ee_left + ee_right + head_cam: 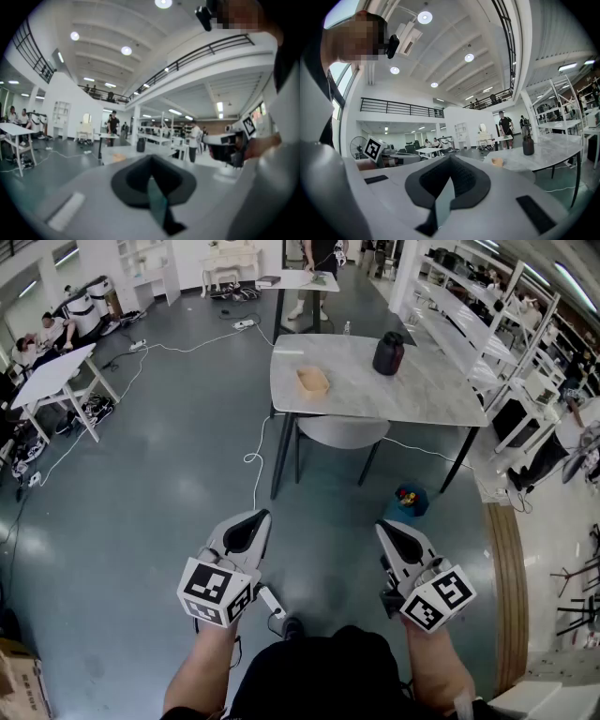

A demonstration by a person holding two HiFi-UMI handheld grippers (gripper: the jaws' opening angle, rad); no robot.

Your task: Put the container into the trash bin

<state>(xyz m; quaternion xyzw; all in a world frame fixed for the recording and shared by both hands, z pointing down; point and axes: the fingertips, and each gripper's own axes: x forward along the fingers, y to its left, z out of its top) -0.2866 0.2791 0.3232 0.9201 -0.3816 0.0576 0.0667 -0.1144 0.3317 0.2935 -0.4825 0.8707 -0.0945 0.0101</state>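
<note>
Left gripper point(255, 521) and right gripper point(386, 531) are both closed and empty. The tan container point(312, 382) sits on the marble table point(431, 395), well ahead of them. Only the head view shows the blue bin point(410, 501), floor-level, just ahead of the right gripper.

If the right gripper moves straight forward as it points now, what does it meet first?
Likely nothing close: the right gripper aims just left of the marble table, and the way looks free toward a distant white table. Depth is unclear.

table top point(431, 395) marble-look, smooth; floor point(159, 512) grey, glossy; container point(312, 382) tan, matt; bottle point(388, 353) dark, glossy
</note>
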